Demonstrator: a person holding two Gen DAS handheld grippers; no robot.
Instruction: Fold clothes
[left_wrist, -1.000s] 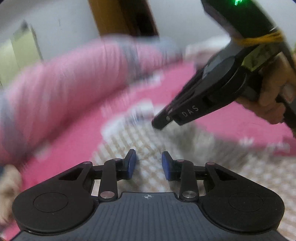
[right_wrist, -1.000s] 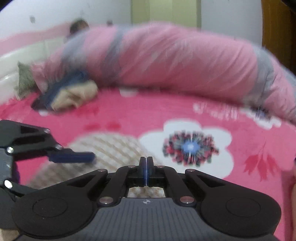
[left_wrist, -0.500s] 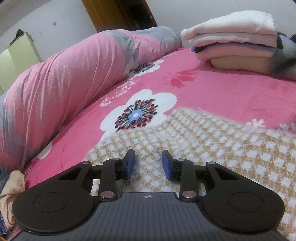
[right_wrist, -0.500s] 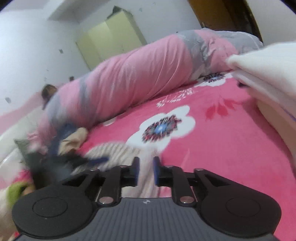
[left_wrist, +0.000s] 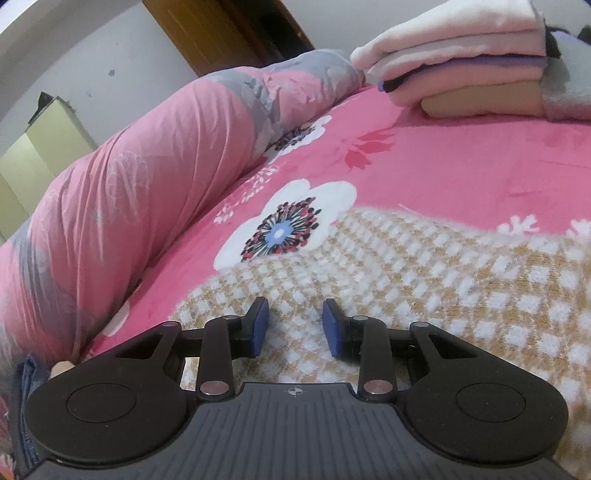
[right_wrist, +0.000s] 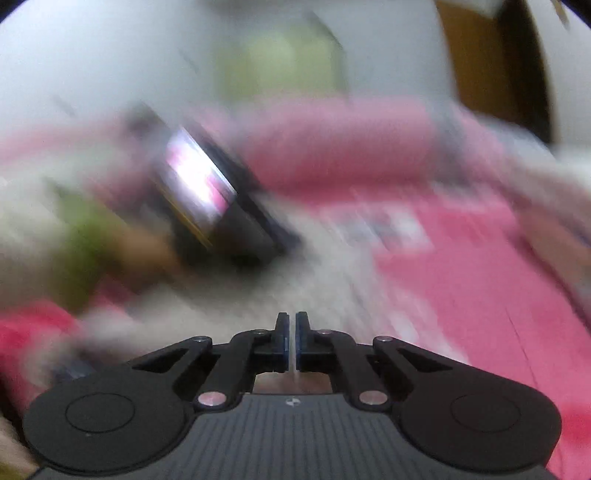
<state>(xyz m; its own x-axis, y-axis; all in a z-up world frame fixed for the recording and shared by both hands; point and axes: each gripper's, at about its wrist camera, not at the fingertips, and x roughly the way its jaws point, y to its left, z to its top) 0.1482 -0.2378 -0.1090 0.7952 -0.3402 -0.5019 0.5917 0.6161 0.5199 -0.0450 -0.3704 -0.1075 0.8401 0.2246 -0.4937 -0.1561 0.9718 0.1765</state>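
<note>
Since a second ago your right gripper (right_wrist: 290, 338) has swung off the checked garment (left_wrist: 424, 280); it closes on nothing. Your left gripper (left_wrist: 294, 326) hovers narrowly parted above it, empty. Beyond the garment sits a folded stack (left_wrist: 461, 62); this piece remains unfolded. No containers visible.

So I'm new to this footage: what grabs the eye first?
The pink flowered bedspread fills the view, with a tan-and-white checked garment spread on it under the open left gripper. A stack of folded clothes sits top right, and a long pink quilt roll lies along the left.
</note>
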